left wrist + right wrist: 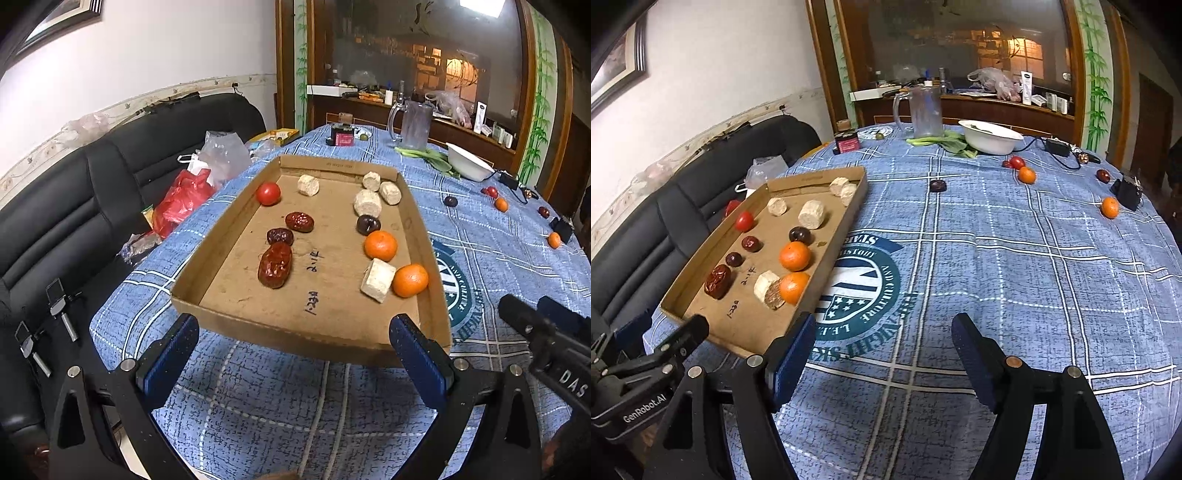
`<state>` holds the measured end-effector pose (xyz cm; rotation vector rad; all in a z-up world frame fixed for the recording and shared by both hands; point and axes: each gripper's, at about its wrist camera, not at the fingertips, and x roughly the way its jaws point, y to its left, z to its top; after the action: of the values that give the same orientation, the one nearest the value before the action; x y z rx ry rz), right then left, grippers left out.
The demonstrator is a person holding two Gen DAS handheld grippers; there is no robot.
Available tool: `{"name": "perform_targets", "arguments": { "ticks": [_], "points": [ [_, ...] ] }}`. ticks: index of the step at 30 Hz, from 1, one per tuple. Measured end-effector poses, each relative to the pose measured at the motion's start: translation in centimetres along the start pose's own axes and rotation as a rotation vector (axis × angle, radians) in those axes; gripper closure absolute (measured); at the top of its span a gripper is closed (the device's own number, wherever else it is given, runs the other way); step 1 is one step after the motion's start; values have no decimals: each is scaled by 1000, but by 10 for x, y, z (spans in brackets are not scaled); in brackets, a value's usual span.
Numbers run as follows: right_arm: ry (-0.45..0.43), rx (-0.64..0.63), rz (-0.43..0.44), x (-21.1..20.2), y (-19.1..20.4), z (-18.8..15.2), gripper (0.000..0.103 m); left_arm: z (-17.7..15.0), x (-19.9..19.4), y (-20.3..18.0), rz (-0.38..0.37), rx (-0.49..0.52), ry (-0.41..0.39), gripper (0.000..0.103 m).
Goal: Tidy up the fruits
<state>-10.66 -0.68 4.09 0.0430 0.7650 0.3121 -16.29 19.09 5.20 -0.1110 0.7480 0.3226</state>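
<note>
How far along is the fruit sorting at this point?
Partly done. The cardboard tray already holds two oranges, a tomato, dates and pale chunks. Nothing is in hand: left gripper and right gripper are open. Loose oranges, a tomato and dark fruit remain on the tablecloth.

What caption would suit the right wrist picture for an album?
Open right tool hovers over blue tablecloth beside cardboard tray of sorted fruit.
</note>
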Motion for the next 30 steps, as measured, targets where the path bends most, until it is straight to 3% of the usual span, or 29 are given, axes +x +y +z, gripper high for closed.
{"name": "perform_targets", "arguments": {
  "ticks": [18, 30],
  "points": [
    [2, -39, 5, -2, 12, -5, 22, -1, 0, 4, -2, -10, 9, 0],
    [2, -71, 26, 0, 23, 2, 22, 5, 2, 20, -29, -81, 36, 0]
  ]
}}
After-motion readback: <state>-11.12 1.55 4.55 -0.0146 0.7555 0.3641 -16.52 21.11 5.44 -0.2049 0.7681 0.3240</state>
